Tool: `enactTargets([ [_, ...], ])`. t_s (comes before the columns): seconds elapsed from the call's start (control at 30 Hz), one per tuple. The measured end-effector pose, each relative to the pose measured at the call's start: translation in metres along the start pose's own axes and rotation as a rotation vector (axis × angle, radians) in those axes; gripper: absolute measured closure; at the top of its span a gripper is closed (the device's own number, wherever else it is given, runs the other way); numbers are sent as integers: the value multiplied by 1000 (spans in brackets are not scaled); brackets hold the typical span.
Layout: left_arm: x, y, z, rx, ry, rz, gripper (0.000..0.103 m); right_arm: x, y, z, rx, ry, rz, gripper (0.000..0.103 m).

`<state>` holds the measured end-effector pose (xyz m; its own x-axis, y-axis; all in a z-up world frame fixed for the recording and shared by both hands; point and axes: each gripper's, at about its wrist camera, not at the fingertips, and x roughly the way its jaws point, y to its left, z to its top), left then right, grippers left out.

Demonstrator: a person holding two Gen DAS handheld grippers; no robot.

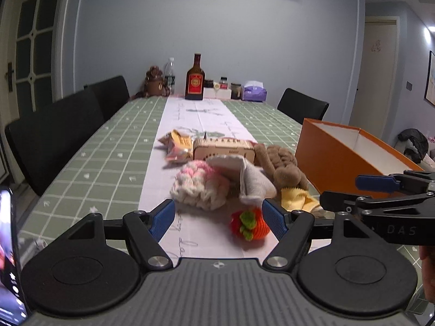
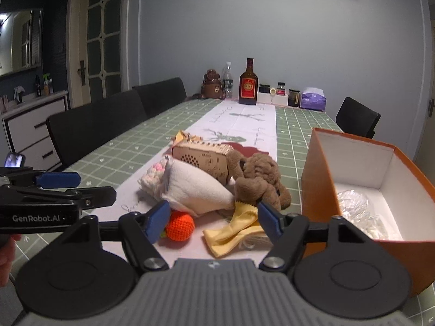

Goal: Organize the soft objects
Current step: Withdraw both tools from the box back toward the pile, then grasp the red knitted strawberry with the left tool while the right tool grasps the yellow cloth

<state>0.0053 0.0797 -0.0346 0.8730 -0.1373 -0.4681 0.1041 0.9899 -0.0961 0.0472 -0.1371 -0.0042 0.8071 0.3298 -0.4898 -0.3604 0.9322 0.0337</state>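
Observation:
A pile of soft things lies on the white table runner: a pink-and-cream knitted piece [image 1: 199,187], a white-grey cloth [image 1: 251,180] [image 2: 195,190], a brown plush toy [image 1: 282,165] [image 2: 258,182], a yellow cloth [image 1: 297,199] [image 2: 233,226] and an orange crocheted fruit [image 1: 250,224] [image 2: 180,225]. My left gripper [image 1: 218,217] is open, just short of the fruit. My right gripper [image 2: 212,217] is open above the yellow cloth, fruit by its left finger. An orange box [image 2: 320,179] [image 1: 339,157] stands to the right, with crumpled clear plastic [image 2: 361,212] inside.
A wooden radio-like box [image 1: 223,149] [image 2: 204,160] and snack packets [image 1: 176,144] lie behind the pile. Bottles, jars, a tissue pack [image 2: 312,99] and a brown bear figure [image 2: 213,84] stand at the far end. Black chairs [image 1: 54,133] line the left side. A phone [image 1: 11,258] stands at the left.

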Motion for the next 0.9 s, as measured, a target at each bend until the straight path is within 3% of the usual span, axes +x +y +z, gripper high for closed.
enactTargets([
  [0.27,25,-10,-8,21,41,-99,20,32,1,-20,-104,43,-37,40],
  [0.63,82,-15,-8,-16,164,-116,20,66,-13,-25,-128,98,-42,41],
  [0.9,105,-19,-9,-36,232,-119,22,81,-12,-28,-185,89,-69,41],
])
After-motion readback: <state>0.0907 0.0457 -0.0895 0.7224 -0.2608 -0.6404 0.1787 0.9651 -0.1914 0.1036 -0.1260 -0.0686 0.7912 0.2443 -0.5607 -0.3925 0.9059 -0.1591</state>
